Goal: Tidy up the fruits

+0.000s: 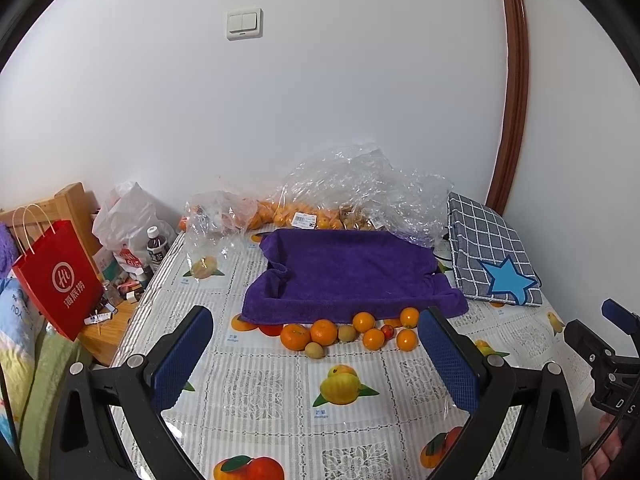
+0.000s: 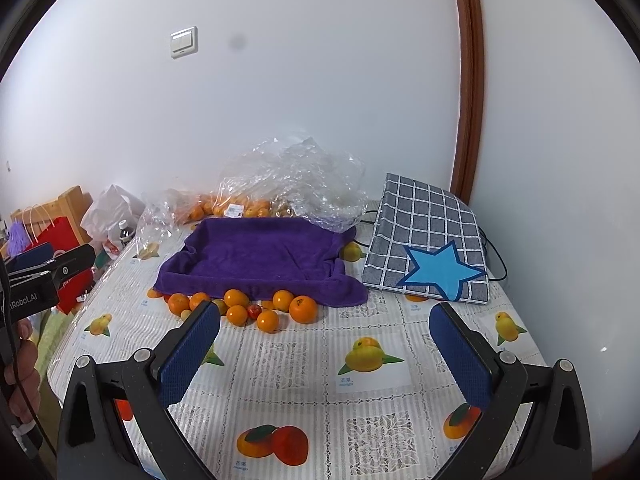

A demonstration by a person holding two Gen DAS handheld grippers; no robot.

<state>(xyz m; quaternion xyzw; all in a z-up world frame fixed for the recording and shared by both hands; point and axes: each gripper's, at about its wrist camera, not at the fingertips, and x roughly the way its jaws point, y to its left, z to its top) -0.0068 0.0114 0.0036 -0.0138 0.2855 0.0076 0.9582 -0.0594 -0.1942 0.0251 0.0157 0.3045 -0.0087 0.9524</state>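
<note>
Several oranges (image 1: 324,331) (image 2: 303,309) lie loose on the patterned tablecloth, mixed with two greenish-brown kiwis (image 1: 314,349) and a small red fruit (image 1: 387,331) (image 2: 253,311). They sit along the front edge of a purple towel (image 1: 348,276) (image 2: 260,258) shaped like a shallow tray. My left gripper (image 1: 316,340) is open, its blue pads wide apart just short of the fruit. My right gripper (image 2: 326,332) is also open, hovering over the cloth to the right of the fruit. Neither holds anything.
Crumpled clear plastic bags (image 1: 360,188) (image 2: 288,176) with more oranges lie behind the towel against the wall. A grey checked cloth with a blue star (image 1: 492,256) (image 2: 428,248) lies at the right. A red paper bag (image 1: 56,276) and clutter stand beyond the table's left edge.
</note>
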